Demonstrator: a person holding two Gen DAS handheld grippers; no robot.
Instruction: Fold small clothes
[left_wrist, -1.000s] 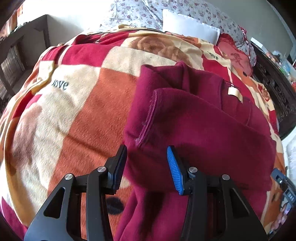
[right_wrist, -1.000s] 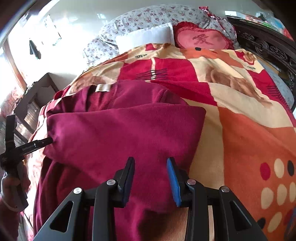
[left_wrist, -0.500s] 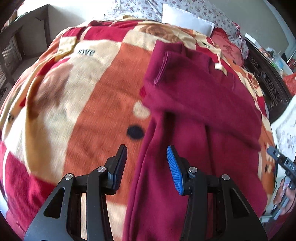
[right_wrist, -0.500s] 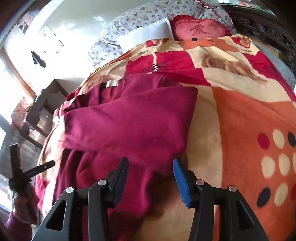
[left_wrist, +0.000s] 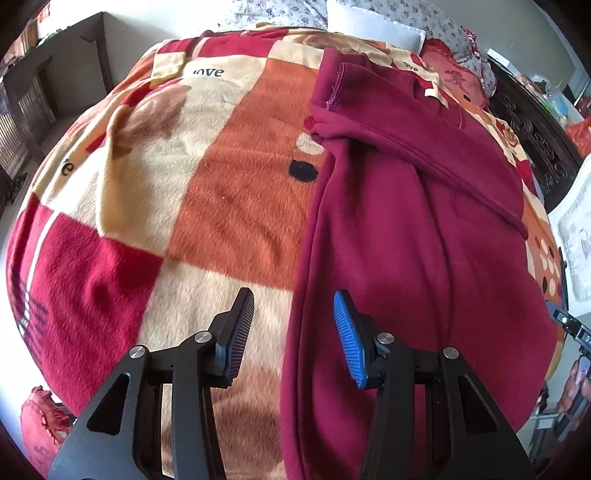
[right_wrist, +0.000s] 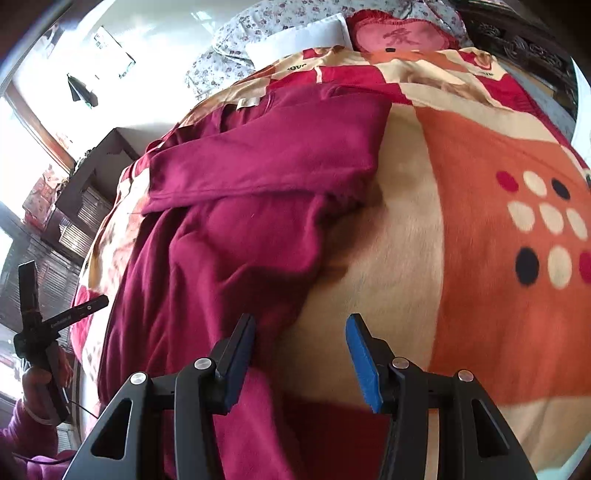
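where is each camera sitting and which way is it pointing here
Left wrist: sits on the left gripper, looking forward over the garment's left edge toward the pillows; only its own open fingers show.
Right wrist: sits on the right gripper, looking along the garment's right edge toward the same pillows; its open fingers show, plus the person's left hand holding the other gripper at far left.
Shared: the maroon garment with a sleeve folded across it, the patterned blanket, and the white pillow.

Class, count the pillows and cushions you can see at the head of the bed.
3: a floral pillow at the back left, a white pillow in front of it, a red cushion to the right. Others may be hidden.
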